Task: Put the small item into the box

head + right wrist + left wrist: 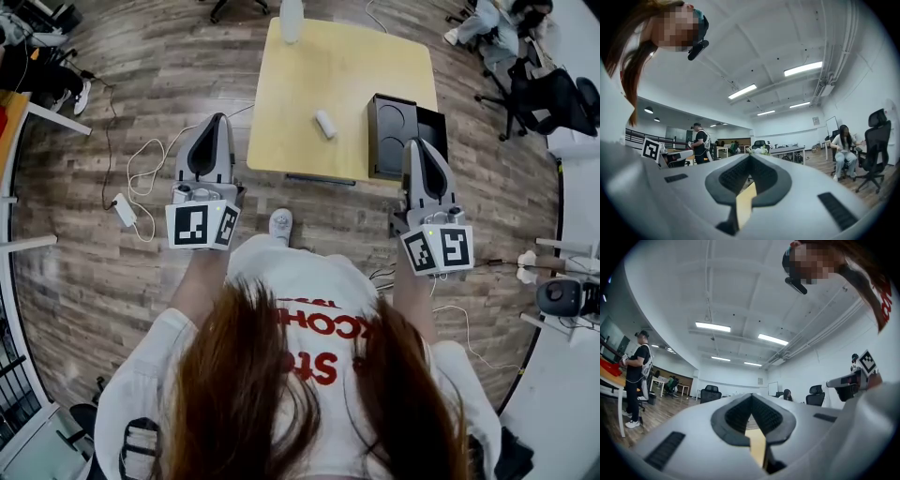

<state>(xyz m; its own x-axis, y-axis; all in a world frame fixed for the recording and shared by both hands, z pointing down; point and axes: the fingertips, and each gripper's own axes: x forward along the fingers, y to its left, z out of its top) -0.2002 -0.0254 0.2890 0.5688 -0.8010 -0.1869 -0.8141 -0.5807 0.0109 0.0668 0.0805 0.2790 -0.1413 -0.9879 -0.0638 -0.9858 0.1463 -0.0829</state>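
Observation:
In the head view a small white item [324, 123] lies on a yellow table [309, 75] ahead of me. A black box [403, 136] sits open at the table's near right corner, to the right of the item. My left gripper [217, 122] is held over the floor just off the table's near left edge, its jaws shut and empty. My right gripper [419, 146] hovers at the box's near side, jaws also shut with nothing in them. In each gripper view the pads meet at the tip [751, 397] [750, 157], and only a sliver of the yellow table shows between them.
A white object [292, 19] stands at the table's far edge. Cables and a white adapter [125, 210] lie on the wooden floor to the left. Office chairs and seated people [511, 28] are at the far right. A person [637, 371] stands at a far desk.

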